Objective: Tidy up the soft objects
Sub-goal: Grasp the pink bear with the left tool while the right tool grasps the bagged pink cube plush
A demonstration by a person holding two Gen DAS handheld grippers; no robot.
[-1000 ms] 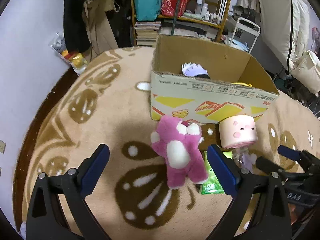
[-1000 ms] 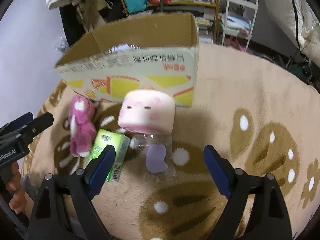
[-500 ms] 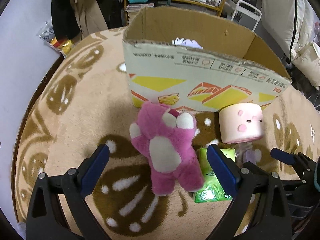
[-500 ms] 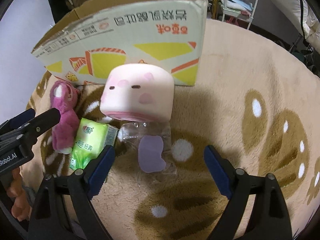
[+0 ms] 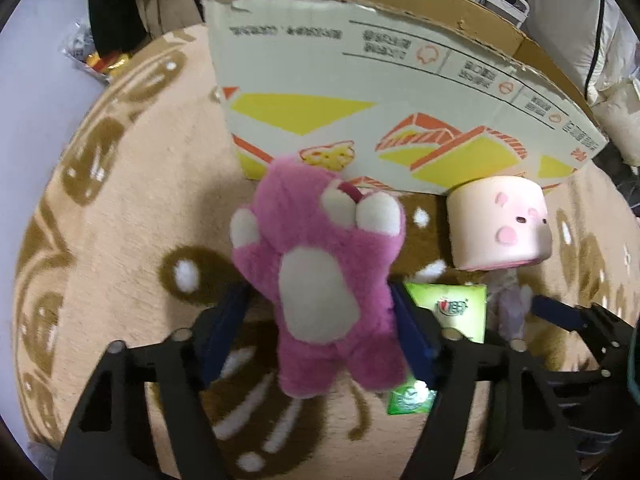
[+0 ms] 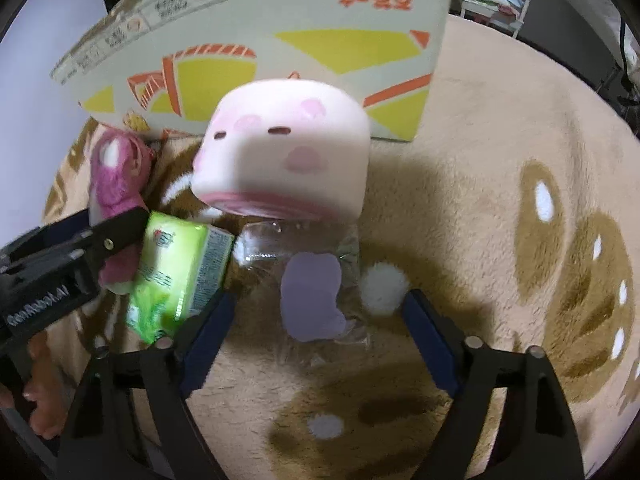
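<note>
A pink plush bear [image 5: 320,264] lies on the tan rug in front of the cardboard box [image 5: 360,80]. My left gripper [image 5: 318,292] has come down over it; its jaws are closing and the blue pads touch both sides of the bear's body. To the right sit a pink pig-face cushion [image 6: 284,156] and a green tissue pack [image 6: 176,272]. A purple soft piece in a clear bag [image 6: 312,296] lies between the fingers of my right gripper [image 6: 320,298]. Those jaws are closing too, but the pads stand apart from the bag.
The box wall [image 6: 280,20] rises right behind the toys. The patterned rug [image 6: 500,200] stretches out to the right. A rack and bags stand beyond the box. My left gripper's finger [image 6: 116,228] reaches in beside the tissue pack.
Both grippers have sunk toward the rug and tipped downward. The left jaws have closed from wide apart onto the bear. The right jaws have narrowed a little around the bagged purple piece.
</note>
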